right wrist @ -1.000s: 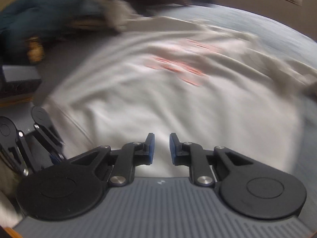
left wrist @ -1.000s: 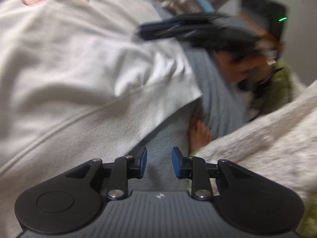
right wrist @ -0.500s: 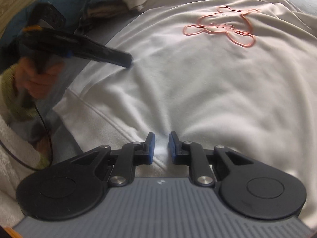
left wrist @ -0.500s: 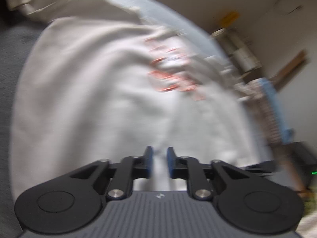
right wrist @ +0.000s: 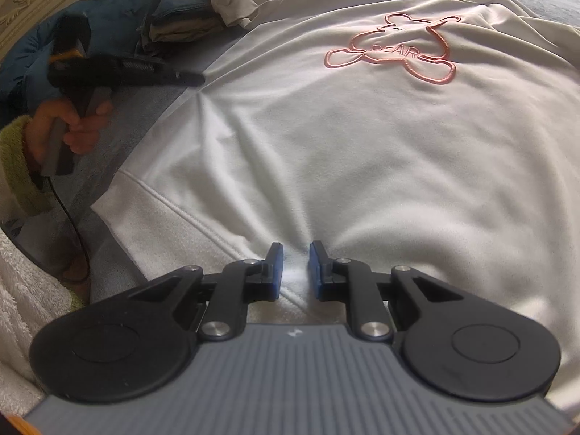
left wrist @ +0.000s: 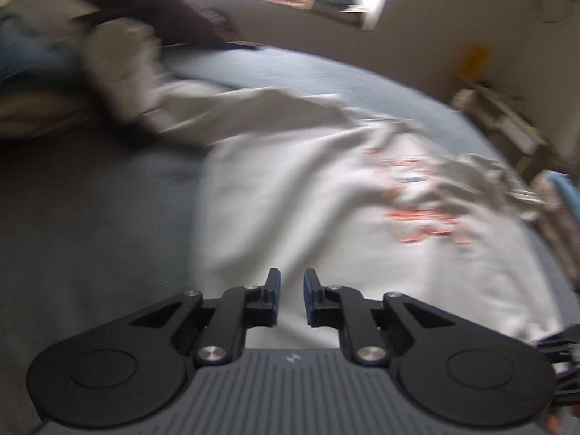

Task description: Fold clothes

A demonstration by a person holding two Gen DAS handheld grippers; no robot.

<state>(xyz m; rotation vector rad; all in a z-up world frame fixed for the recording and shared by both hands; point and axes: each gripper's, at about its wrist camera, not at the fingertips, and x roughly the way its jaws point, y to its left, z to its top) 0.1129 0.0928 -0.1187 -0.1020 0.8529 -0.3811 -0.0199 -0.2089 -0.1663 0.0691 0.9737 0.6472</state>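
Note:
A white sweatshirt [right wrist: 362, 145] with a pink bear outline [right wrist: 395, 50] lies spread front-up on the grey bed cover [left wrist: 90, 235]. My right gripper [right wrist: 295, 264] is shut on its bottom hem, and creases fan out from the pads. In the right wrist view my left gripper [right wrist: 197, 79] sits at the shirt's left side edge, where another fan of creases starts. In its own blurred view the left gripper [left wrist: 291, 290] hangs over the sweatshirt [left wrist: 308, 217]. Its jaws are opening, with a narrow gap and no cloth seen pinched between them.
A pile of blue and beige clothes [right wrist: 174, 25] lies at the bed's far left. A person's hand [right wrist: 72, 127] in a green sleeve [right wrist: 18, 166] holds the left gripper, and a black cable [right wrist: 72, 224] trails down. A fluffy white cloth [right wrist: 21, 290] fills the near left. Shelves [left wrist: 507, 123] stand at the right.
The left view swung from the near hem and a foot to looking across the shirt. In the right view the left gripper drew back to the shirt's side edge. The right gripper stayed at the hem.

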